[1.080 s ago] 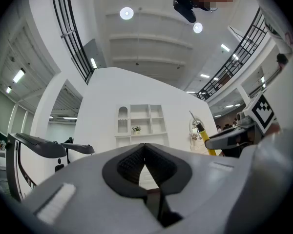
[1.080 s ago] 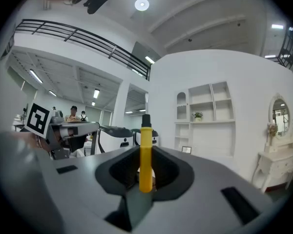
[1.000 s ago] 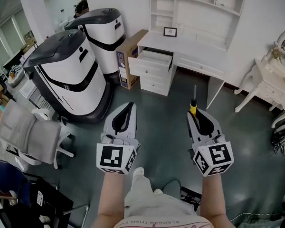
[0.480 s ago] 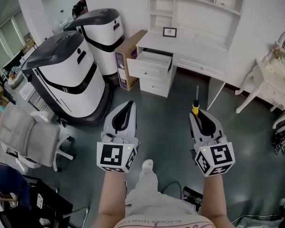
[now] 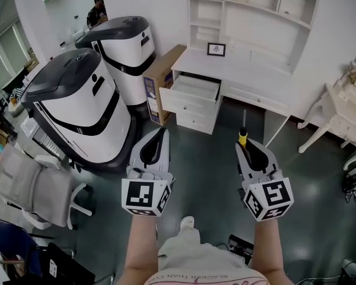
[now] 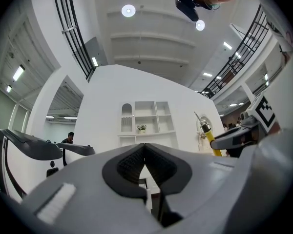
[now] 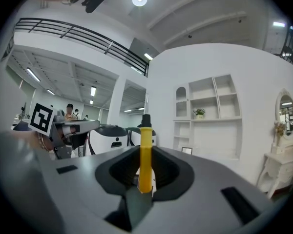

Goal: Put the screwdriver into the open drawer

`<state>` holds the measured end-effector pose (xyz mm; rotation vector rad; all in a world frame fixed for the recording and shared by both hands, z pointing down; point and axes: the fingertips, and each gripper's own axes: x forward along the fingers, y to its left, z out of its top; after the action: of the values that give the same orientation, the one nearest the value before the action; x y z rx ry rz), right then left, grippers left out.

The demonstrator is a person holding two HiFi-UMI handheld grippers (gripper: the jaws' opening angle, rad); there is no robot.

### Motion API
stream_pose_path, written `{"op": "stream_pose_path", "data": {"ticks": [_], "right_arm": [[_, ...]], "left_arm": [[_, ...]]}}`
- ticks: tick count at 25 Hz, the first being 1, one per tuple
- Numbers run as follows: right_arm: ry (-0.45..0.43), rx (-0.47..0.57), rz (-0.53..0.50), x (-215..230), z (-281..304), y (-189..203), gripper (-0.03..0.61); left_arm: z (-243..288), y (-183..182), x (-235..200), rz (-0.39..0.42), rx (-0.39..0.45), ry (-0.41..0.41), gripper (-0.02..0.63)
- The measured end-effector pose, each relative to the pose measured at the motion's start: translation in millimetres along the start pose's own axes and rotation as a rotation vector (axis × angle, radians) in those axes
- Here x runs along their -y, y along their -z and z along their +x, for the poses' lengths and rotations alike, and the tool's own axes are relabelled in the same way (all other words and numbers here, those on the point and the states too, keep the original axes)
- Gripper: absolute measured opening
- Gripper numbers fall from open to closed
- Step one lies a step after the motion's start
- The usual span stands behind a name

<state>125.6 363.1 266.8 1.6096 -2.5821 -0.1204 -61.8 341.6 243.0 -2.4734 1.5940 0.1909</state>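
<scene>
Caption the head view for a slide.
Right gripper holds a yellow-handled screwdriver, left gripper shut and empty, both facing the white desk's open drawer.

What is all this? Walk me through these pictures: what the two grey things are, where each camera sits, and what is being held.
No robot here: a person holds a two-fingered gripper in each hand; the patterned cubes belong to them. The head view looks down from the person's head at the left gripper and right gripper. The other two views ride on each gripper and look along its fingers. The right gripper's fingers clamp a yellow-handled screwdriver. The left gripper's fingers are together, empty. Ahead stands a white desk with its top drawer pulled open; two large white-and-grey machines stand to its left.
</scene>
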Motion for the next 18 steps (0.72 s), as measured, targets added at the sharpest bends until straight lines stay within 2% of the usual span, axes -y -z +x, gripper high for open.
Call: {"op": "stream_pose_path", "data": {"ticks": [8,18], "right_arm": [[0.039,0.003,0.024,26.0,80.2,-7.4,0.08],[0.031,-0.023,0.034,32.0,125.6,1.3,0.08]], "left_arm": [[71.4,17.1,-47.7,-0.005,-0.006,0.028,0.009],[97.6,36.6,-80.5,-0.022,-0.019,0.011,0.009]]}}
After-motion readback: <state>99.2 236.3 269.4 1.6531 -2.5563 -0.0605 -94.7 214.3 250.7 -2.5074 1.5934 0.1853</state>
